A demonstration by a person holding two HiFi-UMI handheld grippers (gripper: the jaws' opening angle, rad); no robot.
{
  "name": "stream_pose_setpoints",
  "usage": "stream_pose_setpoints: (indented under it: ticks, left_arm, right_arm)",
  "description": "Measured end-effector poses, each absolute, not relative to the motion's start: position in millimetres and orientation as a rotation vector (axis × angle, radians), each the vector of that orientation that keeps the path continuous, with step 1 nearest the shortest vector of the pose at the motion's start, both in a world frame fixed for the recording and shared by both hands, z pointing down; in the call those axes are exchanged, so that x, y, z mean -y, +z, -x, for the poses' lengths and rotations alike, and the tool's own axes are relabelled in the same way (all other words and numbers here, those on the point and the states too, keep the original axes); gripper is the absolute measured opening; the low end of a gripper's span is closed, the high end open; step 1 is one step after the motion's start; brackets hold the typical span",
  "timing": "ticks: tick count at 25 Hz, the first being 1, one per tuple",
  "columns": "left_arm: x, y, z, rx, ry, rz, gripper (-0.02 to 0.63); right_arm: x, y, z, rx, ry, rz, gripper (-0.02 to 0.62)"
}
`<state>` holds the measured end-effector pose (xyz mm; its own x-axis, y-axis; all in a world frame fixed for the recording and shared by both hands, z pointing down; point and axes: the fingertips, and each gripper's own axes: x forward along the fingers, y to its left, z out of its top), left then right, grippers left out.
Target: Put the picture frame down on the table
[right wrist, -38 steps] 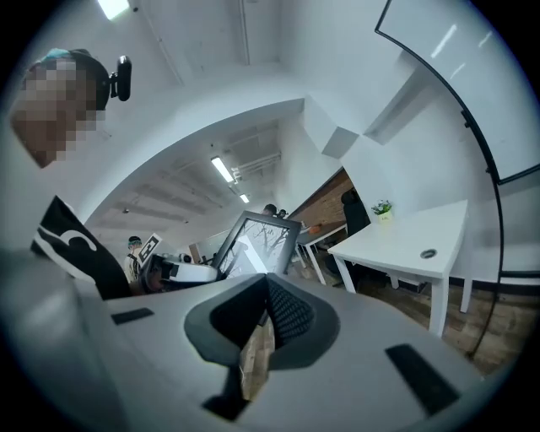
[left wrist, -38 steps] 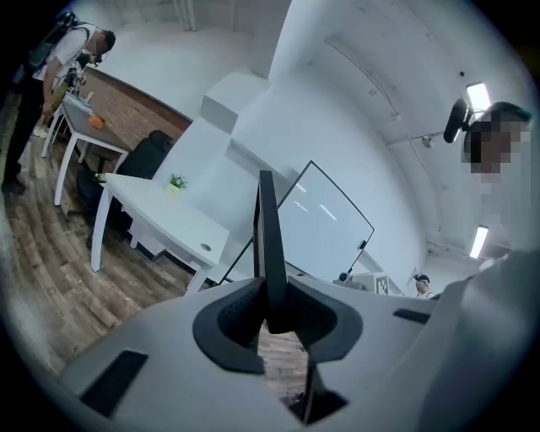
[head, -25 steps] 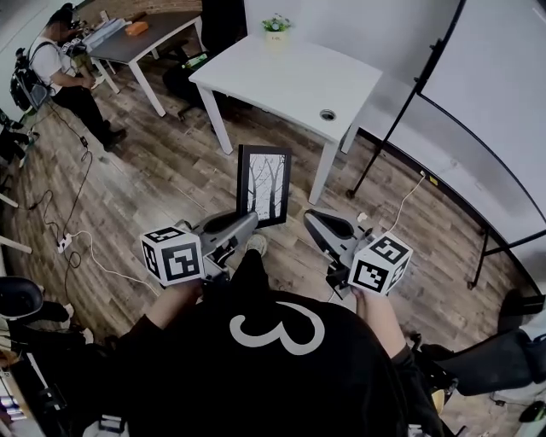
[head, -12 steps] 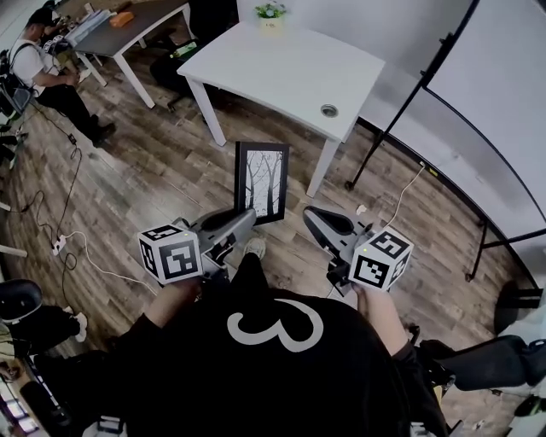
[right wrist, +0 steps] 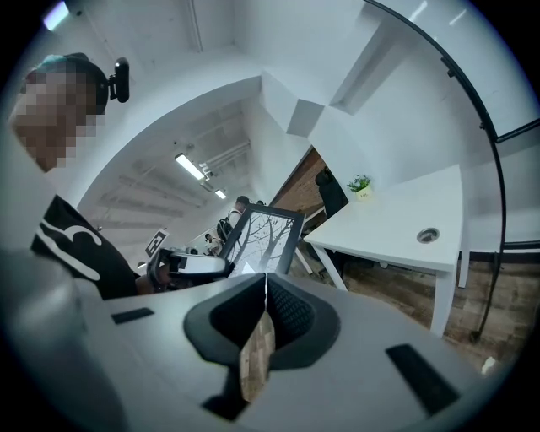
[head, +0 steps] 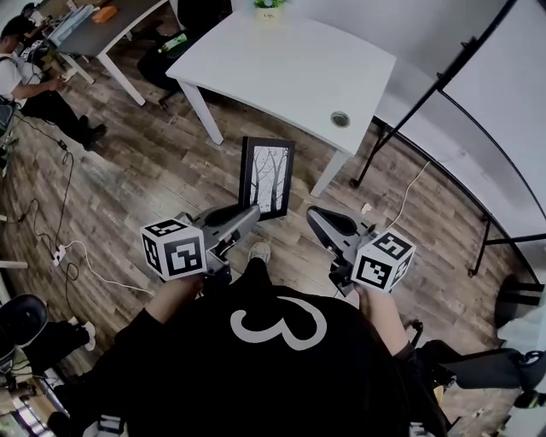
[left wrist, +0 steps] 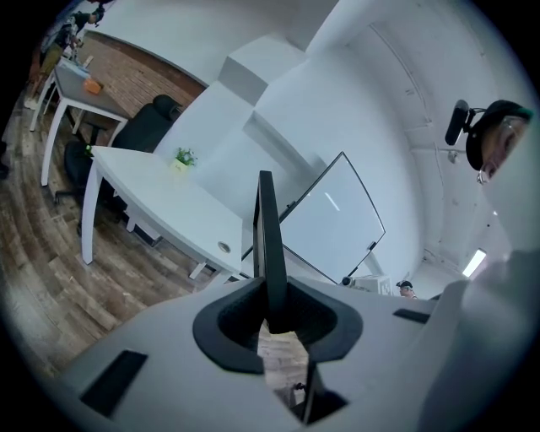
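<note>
The person stands on the wooden floor (head: 162, 171), a short way from the white worktop (head: 290, 68), with a gripper in each hand. The left gripper (head: 252, 212) has its jaws clamped on the picture frame (head: 267, 177). They grip the frame's lower left edge, and from that gripper's own camera the black frame runs edge-on straight up out of the dark pads. The frame is upright in the air, its print of bare trees facing the person. It hangs over the floor just in front of the worktop's near edge and beside one white leg (head: 328, 175), not touching the top.

The right gripper (head: 315, 215) hovers just to the right of the frame, apart from it. Its jaws are pressed together with nothing between them.

On the worktop a small potted plant (head: 267, 4) stands at the far edge and a round cable hole (head: 340, 119) sits near the right corner. A whiteboard on a black stand (head: 478, 94) is off to the right. At the far left another person (head: 30, 81) sits by a grey table (head: 102, 30), and a white cable (head: 85, 252) trails across the floor.
</note>
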<state>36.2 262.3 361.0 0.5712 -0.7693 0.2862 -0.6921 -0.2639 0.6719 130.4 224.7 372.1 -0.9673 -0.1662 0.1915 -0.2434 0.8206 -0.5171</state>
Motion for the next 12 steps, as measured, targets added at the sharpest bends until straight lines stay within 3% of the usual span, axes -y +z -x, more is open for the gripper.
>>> stream_pose_setpoints:
  ticks: [12]
  left_arm:
    - [-186, 374, 51, 1.114, -0.142, -2.017, 0.074]
  right_arm:
    - [-148, 376, -44, 2.8, 0.837, -0.402, 0.023]
